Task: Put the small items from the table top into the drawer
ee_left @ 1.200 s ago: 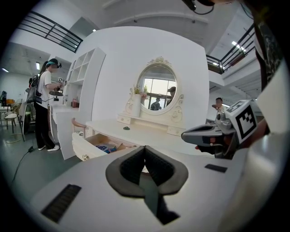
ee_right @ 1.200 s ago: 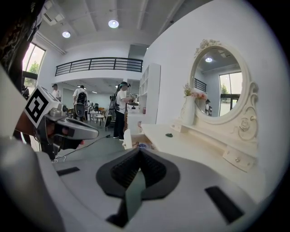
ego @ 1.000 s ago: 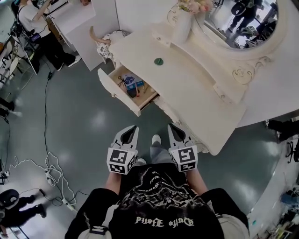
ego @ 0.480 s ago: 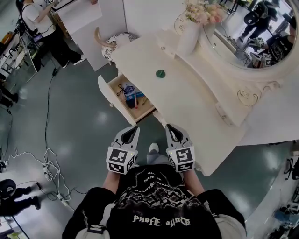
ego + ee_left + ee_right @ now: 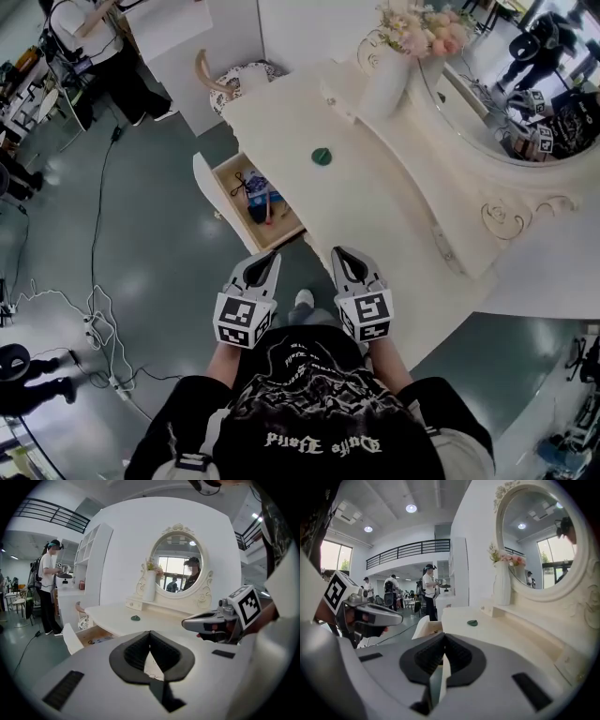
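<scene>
Left claw (image 5: 270,257) and right claw (image 5: 340,253): jaws together, empty. One should open just short of the green item (image 5: 322,156) on the counter (image 5: 394,216), gripping it squarely for the drawer (image 5: 211,183).

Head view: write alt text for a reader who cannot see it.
A person holds the left tool and right tool, both shut and empty, before a white dressing table. Its drawer stands open with small items inside; one green item lies on the top.

Studio hall: floor cables (image 5: 101,352), mezzanine (image 5: 408,550)
</scene>
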Motion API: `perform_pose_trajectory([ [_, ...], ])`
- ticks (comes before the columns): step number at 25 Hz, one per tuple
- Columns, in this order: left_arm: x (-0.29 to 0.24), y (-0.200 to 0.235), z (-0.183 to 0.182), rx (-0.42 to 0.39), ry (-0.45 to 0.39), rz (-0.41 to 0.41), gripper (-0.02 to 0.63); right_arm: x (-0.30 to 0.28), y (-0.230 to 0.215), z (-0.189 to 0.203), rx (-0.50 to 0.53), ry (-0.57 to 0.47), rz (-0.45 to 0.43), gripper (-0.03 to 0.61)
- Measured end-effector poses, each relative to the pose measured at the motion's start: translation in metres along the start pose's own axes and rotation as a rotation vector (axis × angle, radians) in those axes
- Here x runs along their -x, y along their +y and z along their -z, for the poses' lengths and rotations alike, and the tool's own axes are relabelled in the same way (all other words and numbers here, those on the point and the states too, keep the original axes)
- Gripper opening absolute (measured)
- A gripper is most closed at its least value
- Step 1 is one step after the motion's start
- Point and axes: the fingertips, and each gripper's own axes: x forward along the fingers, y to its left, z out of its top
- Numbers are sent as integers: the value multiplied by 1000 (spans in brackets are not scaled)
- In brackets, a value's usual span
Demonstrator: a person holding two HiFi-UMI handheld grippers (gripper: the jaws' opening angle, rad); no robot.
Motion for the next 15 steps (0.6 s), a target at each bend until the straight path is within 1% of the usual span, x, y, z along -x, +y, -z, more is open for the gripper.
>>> perform_pose_trajectory([
  [7,-16,1,-1,-7,11,-11,15,-11,-17,-5,-25,-17,8,11],
  [15,-28,17,-16,-18,-16,-10,15,-23,-25,-22,-19,-45,37,11],
])
